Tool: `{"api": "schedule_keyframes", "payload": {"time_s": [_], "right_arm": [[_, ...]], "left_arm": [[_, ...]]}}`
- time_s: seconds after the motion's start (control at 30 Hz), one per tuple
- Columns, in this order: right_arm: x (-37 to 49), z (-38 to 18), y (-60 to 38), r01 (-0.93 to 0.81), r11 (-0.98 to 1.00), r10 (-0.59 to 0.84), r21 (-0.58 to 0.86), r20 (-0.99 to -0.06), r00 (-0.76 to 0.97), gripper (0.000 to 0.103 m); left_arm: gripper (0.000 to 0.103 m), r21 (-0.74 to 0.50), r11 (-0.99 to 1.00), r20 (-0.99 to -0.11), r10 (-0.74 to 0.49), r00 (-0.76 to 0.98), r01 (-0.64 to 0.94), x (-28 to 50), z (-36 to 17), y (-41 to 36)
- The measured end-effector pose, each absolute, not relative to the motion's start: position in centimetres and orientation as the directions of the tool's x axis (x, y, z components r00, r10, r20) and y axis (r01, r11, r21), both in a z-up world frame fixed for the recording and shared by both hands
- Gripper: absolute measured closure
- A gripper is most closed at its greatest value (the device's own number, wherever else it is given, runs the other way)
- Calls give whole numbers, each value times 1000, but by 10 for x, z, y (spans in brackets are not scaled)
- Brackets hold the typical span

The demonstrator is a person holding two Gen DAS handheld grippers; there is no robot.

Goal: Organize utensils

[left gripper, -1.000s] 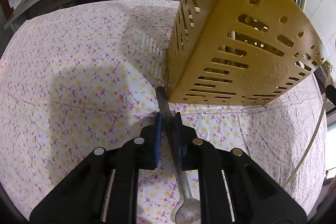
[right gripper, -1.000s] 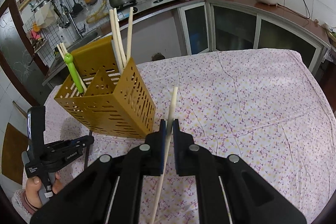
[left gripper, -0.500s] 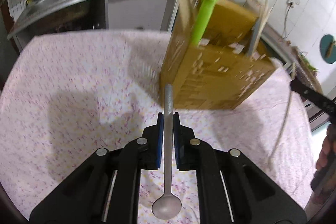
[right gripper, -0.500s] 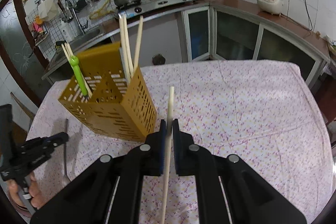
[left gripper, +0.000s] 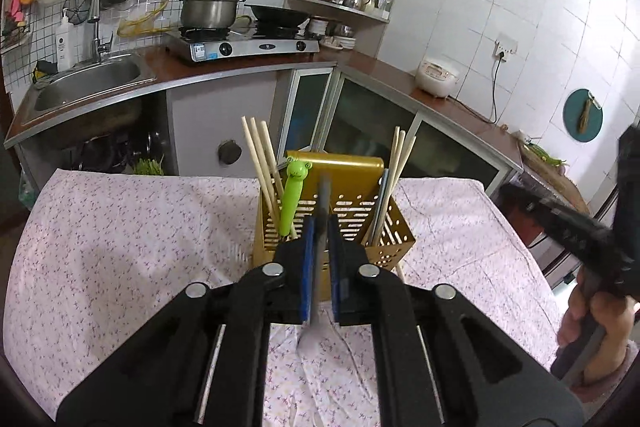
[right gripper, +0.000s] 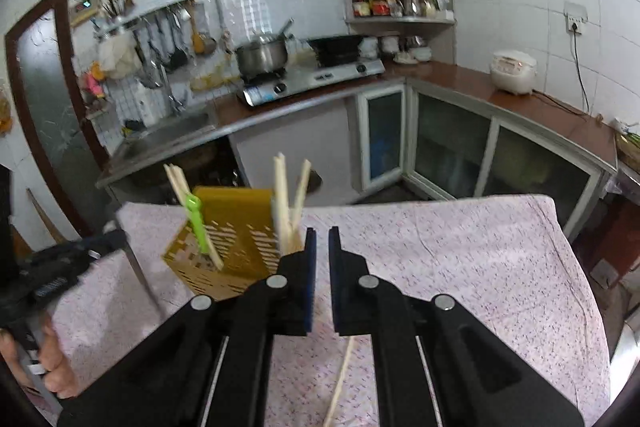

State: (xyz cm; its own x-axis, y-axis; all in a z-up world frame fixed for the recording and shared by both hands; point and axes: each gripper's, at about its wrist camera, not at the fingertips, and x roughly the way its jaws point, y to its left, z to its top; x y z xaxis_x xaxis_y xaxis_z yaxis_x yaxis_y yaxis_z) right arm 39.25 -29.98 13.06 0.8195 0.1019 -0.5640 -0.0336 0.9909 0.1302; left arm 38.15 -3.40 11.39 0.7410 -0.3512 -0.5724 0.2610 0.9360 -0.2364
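Gripping a grey metal spoon [left gripper: 320,227] between its blue-padded jaws, the left gripper [left gripper: 320,251] is pointing downward toward the yellow slotted plastic utensil holder [left gripper: 352,205], which is standing on the floral-print tablecloth [left gripper: 132,227] toward the table's far edge. The spoon's handle is running up between the pads in front of the holder, its bowl hanging below them over the cloth. Pale wooden chopsticks [left gripper: 260,163] and a green frog-topped utensil [left gripper: 294,195] are standing in the holder's left compartment, with more chopsticks leaning in its right one.

The right gripper [right gripper: 322,263], likewise angled downward over the cloth, is pinching a single pale wooden chopstick [right gripper: 340,383]; only the lower length shows beneath the pads, while the part between them is blurred out. A hand [left gripper: 592,331] at the right edge of the left view is clutching the right gripper's black handle, and another hand [right gripper: 48,359] at the lower left of the right view is holding the left one.
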Motion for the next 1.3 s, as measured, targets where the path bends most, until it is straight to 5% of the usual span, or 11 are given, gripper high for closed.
{"api": "schedule_keyframes", "payload": {"time_s": [0.33, 0.53, 0.8, 0.87, 1.2, 1.3], "right_arm": [[427, 16, -328, 47, 983, 107, 179, -754, 648, 97], [438, -16, -329, 48, 985, 106, 164, -807, 581, 97], [442, -40, -312, 31, 988, 114, 153, -843, 526, 94], [443, -41, -312, 43, 987, 112, 157, -844, 525, 94], [455, -38, -314, 75, 985, 95, 155, -851, 516, 94], [466, -37, -313, 83, 984, 91, 156, -853, 514, 94]], "left_arm": [[103, -247, 943, -600, -329, 729, 223, 373, 92, -11], [103, -288, 942, -740, -332, 585, 171, 388, 31, 11], [83, -216, 952, -835, -295, 464, 216, 382, -30, 18], [59, -196, 950, -838, -290, 462, 241, 381, -35, 14], [60, -124, 932, -845, -280, 456, 341, 402, -55, -14], [68, -130, 920, -846, -297, 442, 369, 400, -53, -19]]}}
